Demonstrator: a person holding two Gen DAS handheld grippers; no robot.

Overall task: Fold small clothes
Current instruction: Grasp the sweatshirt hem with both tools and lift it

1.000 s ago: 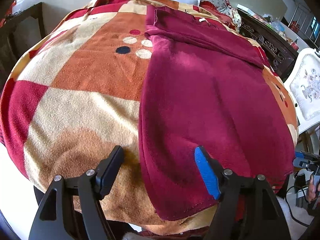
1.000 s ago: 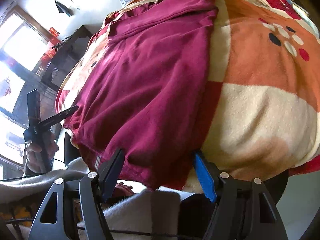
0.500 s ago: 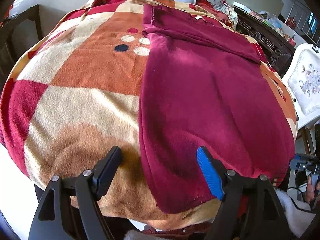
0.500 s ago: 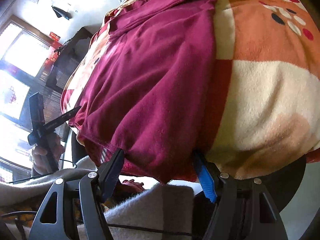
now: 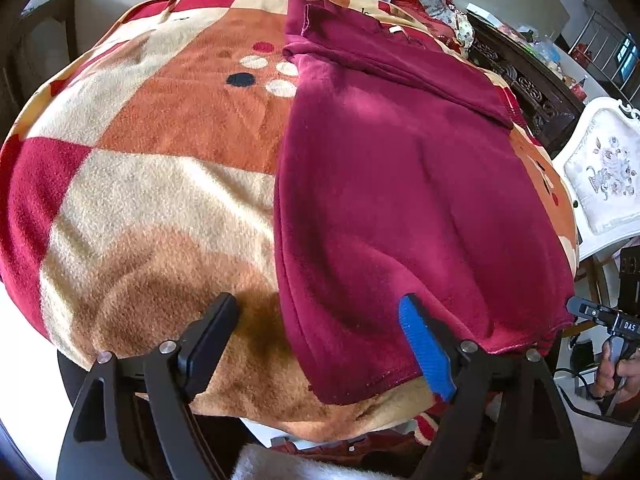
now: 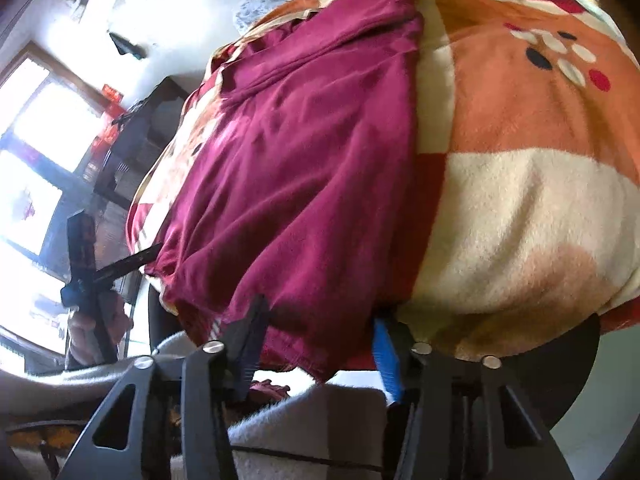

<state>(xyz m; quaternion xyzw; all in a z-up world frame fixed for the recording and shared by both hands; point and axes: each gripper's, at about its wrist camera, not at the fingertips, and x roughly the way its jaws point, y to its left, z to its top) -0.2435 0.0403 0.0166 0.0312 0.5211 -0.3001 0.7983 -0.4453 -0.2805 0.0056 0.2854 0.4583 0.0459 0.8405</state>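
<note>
Straddling the near hem of the maroon garment [image 5: 400, 200], my left claw [image 5: 320, 344] has just been opening and grips nothing. My right claw [image 6: 320, 336] has just been closing, the hem's other corner between its jaws; whether they pinch it, I cannot tell. Beneath lies the checked blanket [image 5: 152, 184].

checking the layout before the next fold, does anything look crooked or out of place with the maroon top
Mostly tidy. The maroon top lies flat on the blanket with a sleeve folded across its far end, but its near hem hangs past the blanket's edge, and shallow lengthwise wrinkles run down the middle.
</note>
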